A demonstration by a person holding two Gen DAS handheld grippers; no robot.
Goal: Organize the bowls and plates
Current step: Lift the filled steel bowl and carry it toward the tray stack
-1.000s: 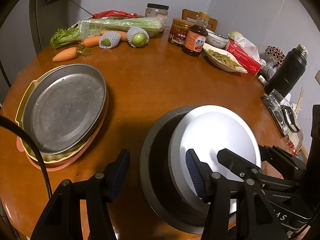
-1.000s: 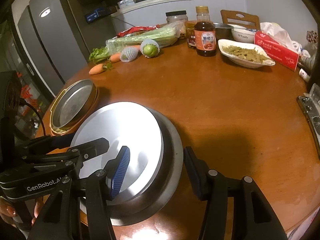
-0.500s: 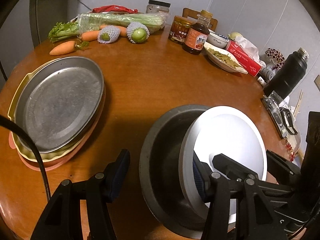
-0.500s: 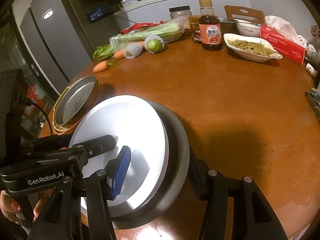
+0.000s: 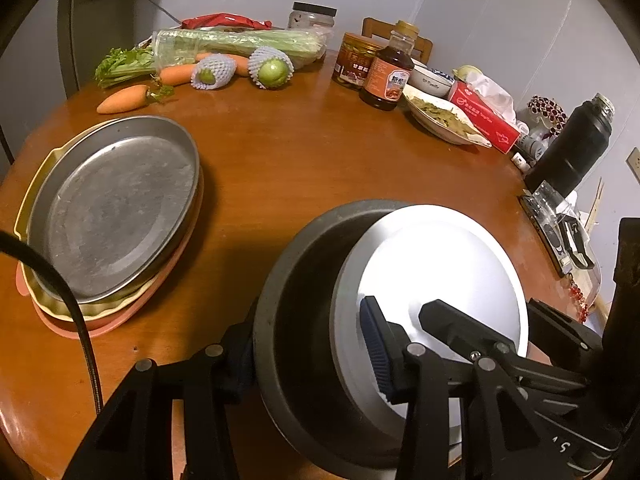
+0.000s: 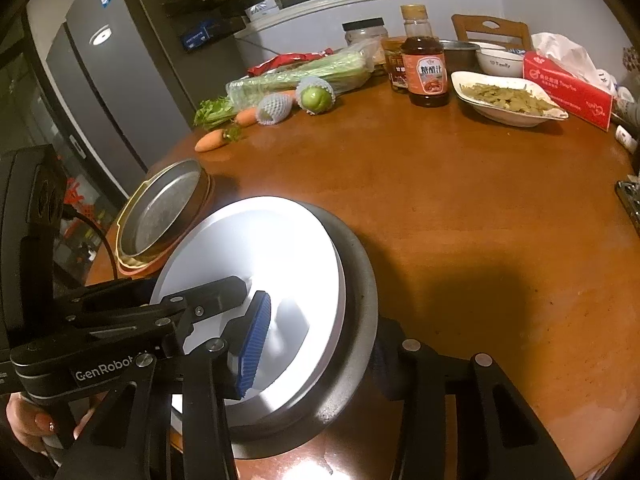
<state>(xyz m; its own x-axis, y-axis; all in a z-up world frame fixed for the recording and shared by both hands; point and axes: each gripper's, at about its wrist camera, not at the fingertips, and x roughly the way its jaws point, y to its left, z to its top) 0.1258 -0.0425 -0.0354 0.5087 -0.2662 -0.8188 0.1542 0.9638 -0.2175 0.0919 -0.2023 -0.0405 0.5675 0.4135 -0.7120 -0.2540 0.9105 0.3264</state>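
While three plates (image 5: 108, 216) sit stacked on the desk (image 5: 304, 152), both tongs, left (image 5: 308, 364) and right (image 6: 320, 344), clamp the dark bowl's (image 5: 296, 344) rim, white plate (image 6: 256, 256) inside, unstacked.

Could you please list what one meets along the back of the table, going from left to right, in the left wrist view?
Carrot → netted green fruit → jar → sauce bottle → dish of greens → red tissue box → black flask.

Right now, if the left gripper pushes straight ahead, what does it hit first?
Likely nothing new: the left gripper already straddles the dark pan's near rim. Beyond it lies bare table; depth is uncertain.
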